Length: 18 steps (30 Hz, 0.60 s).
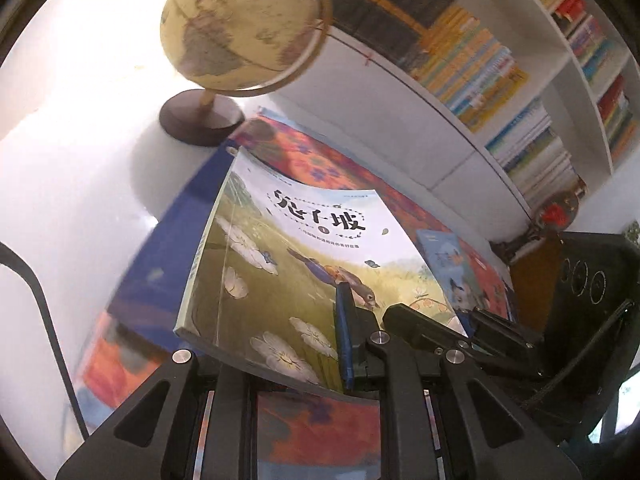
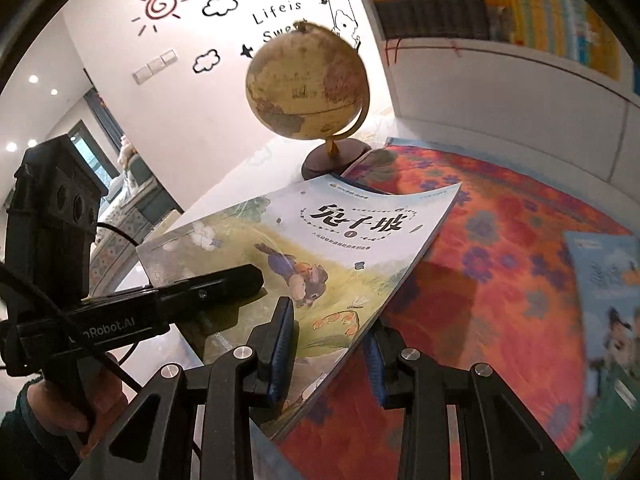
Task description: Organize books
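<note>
A thin picture book [image 1: 280, 264] [image 2: 320, 248], with a rabbit in a meadow on its cover, hangs tilted above an orange flowered mat [image 2: 500, 240]. My left gripper [image 1: 320, 352] is shut on the book's near edge. One blue pad [image 1: 345, 336] lies on the cover, and the other finger is hidden under the book. My right gripper [image 2: 328, 352] is shut on the book's right corner, which runs slantwise between its two blue pads [image 2: 282, 340]. The left gripper [image 2: 224, 284] also shows in the right wrist view, clamped on the book's left edge. The right gripper [image 1: 448, 328] is at the book's right edge in the left wrist view.
A cream globe [image 1: 240, 28] [image 2: 308, 84] on a dark round foot stands at the mat's far corner. A second book with a light blue cover [image 2: 608, 304] [image 1: 452, 268] lies flat on the mat at the right. White shelves [image 1: 492, 80] packed with upright books rise behind.
</note>
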### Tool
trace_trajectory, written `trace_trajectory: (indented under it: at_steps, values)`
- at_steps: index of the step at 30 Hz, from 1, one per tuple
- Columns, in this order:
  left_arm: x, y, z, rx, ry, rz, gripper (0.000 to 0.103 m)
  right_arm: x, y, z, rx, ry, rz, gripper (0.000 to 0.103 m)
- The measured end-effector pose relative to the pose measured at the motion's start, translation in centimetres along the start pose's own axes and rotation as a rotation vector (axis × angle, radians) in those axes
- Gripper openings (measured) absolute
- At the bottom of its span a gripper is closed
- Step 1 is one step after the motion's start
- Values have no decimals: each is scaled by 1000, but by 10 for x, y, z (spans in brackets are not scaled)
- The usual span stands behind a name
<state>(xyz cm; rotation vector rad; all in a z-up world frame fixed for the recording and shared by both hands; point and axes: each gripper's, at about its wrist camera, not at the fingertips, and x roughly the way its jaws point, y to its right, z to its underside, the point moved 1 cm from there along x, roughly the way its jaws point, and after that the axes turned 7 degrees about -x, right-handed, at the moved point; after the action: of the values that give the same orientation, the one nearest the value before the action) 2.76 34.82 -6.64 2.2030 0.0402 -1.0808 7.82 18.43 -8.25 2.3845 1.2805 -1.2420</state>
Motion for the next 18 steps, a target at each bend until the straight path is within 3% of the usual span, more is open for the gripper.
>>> trace_trajectory:
  at_steps: [9,12,18]
  values:
    - [27,-39,-14,-72,-51,42,15,48,10,-9,115,-58,5,32]
    - [30,-47,-9,-84,-63,15,22,55,10,-5,132,-79,9,32]
    - [20,-73,-2,-182,-49,-77,26,69,4,5,127,-125,-5,32]
